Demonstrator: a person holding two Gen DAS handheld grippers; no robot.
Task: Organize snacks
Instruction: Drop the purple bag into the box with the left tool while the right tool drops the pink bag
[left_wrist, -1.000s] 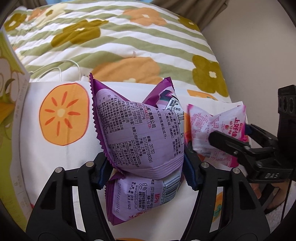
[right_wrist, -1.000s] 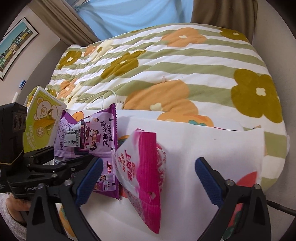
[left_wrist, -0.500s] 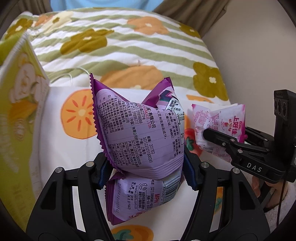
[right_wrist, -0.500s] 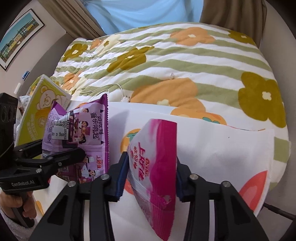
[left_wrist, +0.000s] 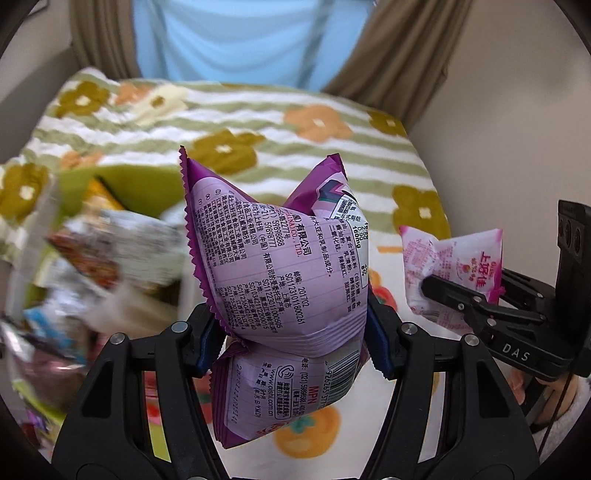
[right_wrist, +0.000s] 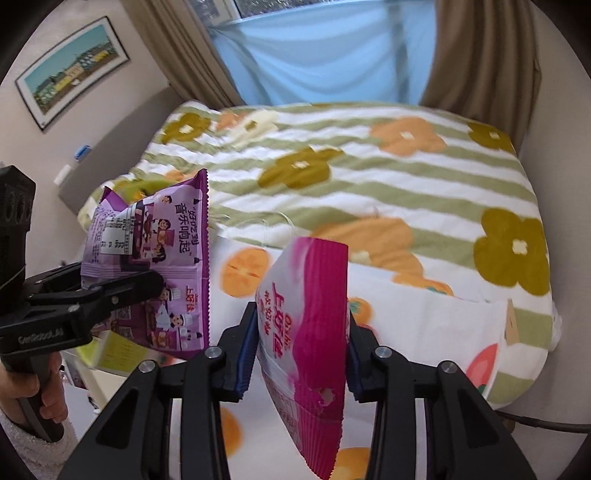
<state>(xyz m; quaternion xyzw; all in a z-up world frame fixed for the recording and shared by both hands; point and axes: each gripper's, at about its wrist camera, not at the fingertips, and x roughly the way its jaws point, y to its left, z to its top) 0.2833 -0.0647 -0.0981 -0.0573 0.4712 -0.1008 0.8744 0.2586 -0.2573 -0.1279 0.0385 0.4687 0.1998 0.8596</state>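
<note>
My left gripper (left_wrist: 291, 338) pinching the purple snack bag (left_wrist: 280, 266), my right gripper (right_wrist: 301, 354) the pink one (right_wrist: 306, 332), both above the bed (right_wrist: 369, 177).

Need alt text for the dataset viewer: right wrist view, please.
The right gripper clamps a pink snack bag above a persimmon-print cloth. At left, the left gripper holds a purple snack bag; a flowered striped quilt lies behind.
</note>
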